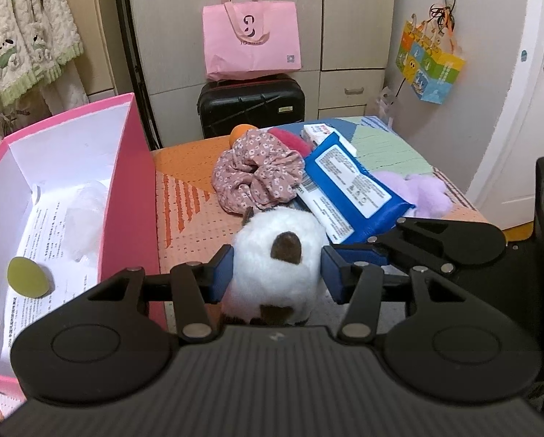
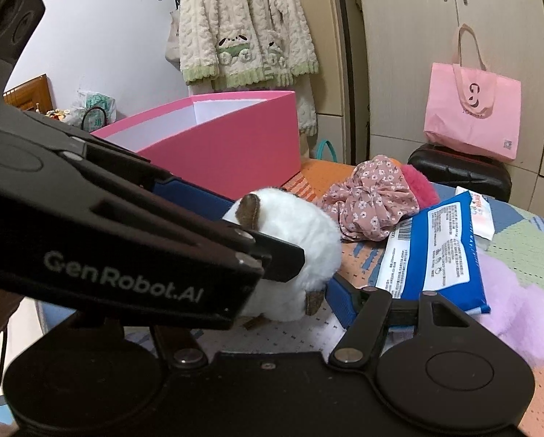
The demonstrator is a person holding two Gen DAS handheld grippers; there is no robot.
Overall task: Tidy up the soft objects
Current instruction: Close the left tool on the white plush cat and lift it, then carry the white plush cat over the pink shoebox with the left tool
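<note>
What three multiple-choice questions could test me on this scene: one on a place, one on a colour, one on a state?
1. In the left wrist view, where does the pink box stand?
A. on a black suitcase
B. hanging on the door
C. left of the white plush toy

2. What colour is the wipes pack?
A. blue and white
B. green
C. black

3. What state is the white plush toy in?
A. lying inside the box
B. clamped in the left gripper
C. hanging from a hook

Answers:
1 C: the box's pink wall rises just left of the toy.
2 A: the pack has a blue wrapper with a white label.
3 B: the gripper's blue pads press into the toy's fur on both sides.
</note>
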